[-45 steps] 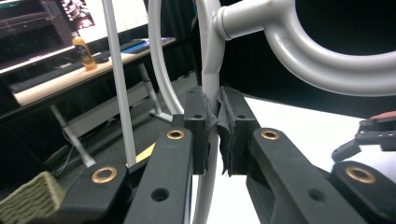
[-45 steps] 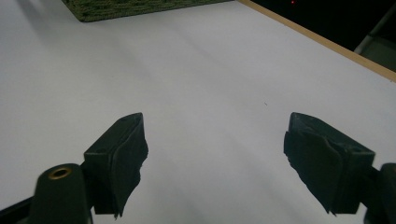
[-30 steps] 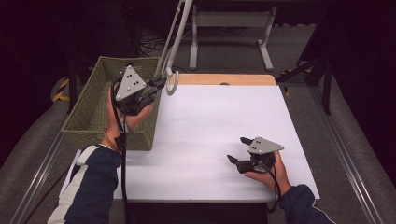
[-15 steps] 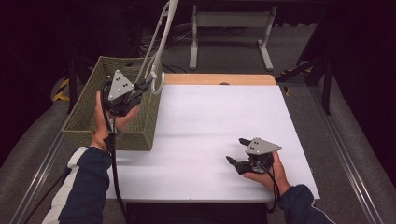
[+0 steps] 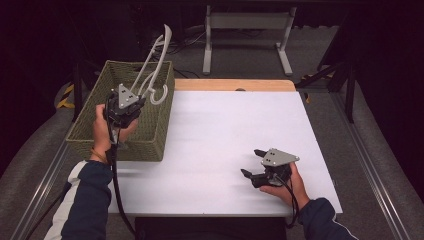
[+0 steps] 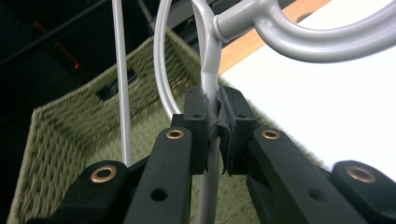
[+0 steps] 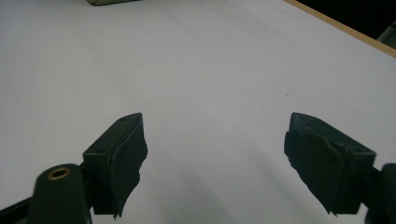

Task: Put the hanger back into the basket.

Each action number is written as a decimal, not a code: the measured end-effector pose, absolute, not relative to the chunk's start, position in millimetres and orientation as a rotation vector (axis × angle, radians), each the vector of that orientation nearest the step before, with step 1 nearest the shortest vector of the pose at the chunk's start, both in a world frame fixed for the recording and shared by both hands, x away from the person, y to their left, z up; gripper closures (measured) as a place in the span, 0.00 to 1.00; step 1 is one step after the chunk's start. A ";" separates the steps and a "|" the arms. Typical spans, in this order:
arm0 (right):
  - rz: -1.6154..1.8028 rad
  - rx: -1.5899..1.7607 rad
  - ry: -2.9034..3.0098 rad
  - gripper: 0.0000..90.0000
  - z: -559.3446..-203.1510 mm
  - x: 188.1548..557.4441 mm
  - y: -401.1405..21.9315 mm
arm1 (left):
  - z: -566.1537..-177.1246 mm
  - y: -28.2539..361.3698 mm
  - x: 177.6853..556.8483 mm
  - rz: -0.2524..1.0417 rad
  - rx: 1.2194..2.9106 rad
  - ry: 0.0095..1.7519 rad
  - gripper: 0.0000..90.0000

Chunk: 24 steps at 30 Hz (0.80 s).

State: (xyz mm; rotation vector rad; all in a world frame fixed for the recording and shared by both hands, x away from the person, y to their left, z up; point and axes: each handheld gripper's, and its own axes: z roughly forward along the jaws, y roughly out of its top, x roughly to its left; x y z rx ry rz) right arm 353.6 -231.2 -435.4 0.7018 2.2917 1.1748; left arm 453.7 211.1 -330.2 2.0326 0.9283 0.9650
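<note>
Left tool (image 5: 136, 106) clamped on grey hanger (image 5: 156, 55) above green basket (image 5: 90, 137), perhaps inside; right tool (image 5: 254, 163) wide open, empty.

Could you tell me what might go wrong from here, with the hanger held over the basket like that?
1. The left gripper clamps only a thin bar of the grey hanger, and most of the hanger stands tall above the grip, so it could swivel or slip between the jaws.
2. The hanger looks longer than the green basket is wide, so an end may catch on the rim or stay sticking out.
3. The right gripper rests open on the table, too far off to steady anything.
</note>
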 end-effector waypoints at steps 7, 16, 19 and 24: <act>1.173 0.695 2.298 0.23 -435.8 353.3 -230.9 | -346.7 224.4 465.4 0.928 2.046 1.016 0.91; 1.174 0.690 2.320 0.23 -437.5 353.7 -229.4 | -350.3 229.2 472.4 0.939 2.092 1.075 0.90; 1.176 0.687 2.323 0.23 -437.2 353.6 -229.3 | -350.7 228.7 472.2 0.922 2.097 1.079 0.88; 1.171 0.688 2.335 0.23 -438.2 354.2 -229.0 | -351.6 228.6 474.6 0.945 2.134 1.090 0.88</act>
